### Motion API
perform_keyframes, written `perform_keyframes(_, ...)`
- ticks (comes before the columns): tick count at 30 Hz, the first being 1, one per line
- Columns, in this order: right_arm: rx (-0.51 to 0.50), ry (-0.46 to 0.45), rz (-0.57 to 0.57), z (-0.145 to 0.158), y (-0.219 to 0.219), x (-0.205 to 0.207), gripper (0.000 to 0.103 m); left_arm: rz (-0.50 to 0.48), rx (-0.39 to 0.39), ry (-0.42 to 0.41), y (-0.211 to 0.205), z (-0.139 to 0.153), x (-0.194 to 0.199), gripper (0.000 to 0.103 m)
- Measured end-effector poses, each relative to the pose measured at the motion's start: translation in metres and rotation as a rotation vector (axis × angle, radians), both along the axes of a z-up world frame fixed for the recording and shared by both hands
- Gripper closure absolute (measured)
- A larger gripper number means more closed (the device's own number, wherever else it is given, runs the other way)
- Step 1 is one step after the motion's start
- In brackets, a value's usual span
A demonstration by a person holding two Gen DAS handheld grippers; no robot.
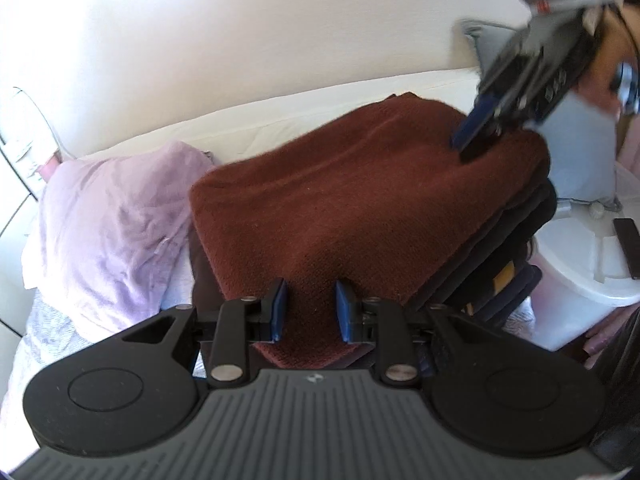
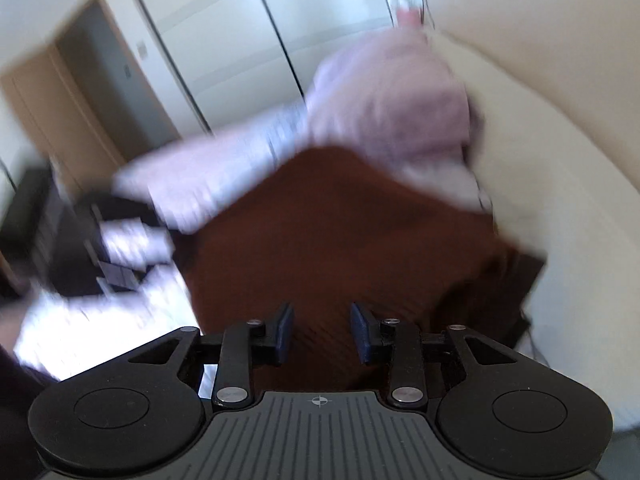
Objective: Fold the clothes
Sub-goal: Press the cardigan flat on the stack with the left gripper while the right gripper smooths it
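A folded dark red knit garment [image 1: 360, 192] lies on top of a stack of dark folded clothes [image 1: 516, 256] on the bed. My left gripper [image 1: 311, 307] is open at the garment's near edge, holding nothing. My right gripper [image 1: 472, 136] shows in the left wrist view at the garment's far right corner, blurred, fingers apart. In the right wrist view the same red garment [image 2: 340, 232] fills the middle, and my right gripper [image 2: 322, 332] is open just above it, with nothing between the pads.
A crumpled lilac garment [image 1: 120, 220] lies left of the stack, also in the right wrist view [image 2: 392, 100]. A white tub [image 1: 592, 256] stands at the right. A cream wall [image 1: 240, 40] runs behind the bed. Wardrobe doors [image 2: 224, 32] and a doorway [image 2: 80, 92] are beyond.
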State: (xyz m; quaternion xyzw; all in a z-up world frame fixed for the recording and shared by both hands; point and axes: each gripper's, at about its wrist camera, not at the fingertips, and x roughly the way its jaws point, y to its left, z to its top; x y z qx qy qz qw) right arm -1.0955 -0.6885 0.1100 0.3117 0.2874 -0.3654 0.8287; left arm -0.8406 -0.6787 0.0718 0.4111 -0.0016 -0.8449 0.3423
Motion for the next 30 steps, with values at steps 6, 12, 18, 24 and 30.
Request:
perform_keyframes(6, -0.047, 0.046, -0.056, -0.013, 0.024, 0.016, 0.069, -0.029, 0.012, 0.008, 0.01, -0.006, 0.009, 0.082)
perform_keyframes(12, -0.048, 0.037, -0.081, -0.03, 0.036, 0.024, 0.069, -0.055, 0.035, 0.001, 0.015, -0.011, 0.019, 0.081)
perform_keyframes(18, -0.049, 0.074, -0.079, -0.023, 0.031, 0.023, 0.069, -0.044, 0.006, -0.002, 0.015, -0.008, 0.011, 0.081)
perform_keyframes(24, -0.038, 0.115, -0.063, -0.022, 0.028, 0.025, 0.069, -0.031, 0.02, 0.0, 0.02, -0.01, 0.012, 0.081)
perform_keyframes(30, -0.05, 0.123, -0.066, -0.036, 0.043, 0.036, 0.069, -0.015, 0.053, 0.015, 0.026, -0.021, 0.023, 0.079)
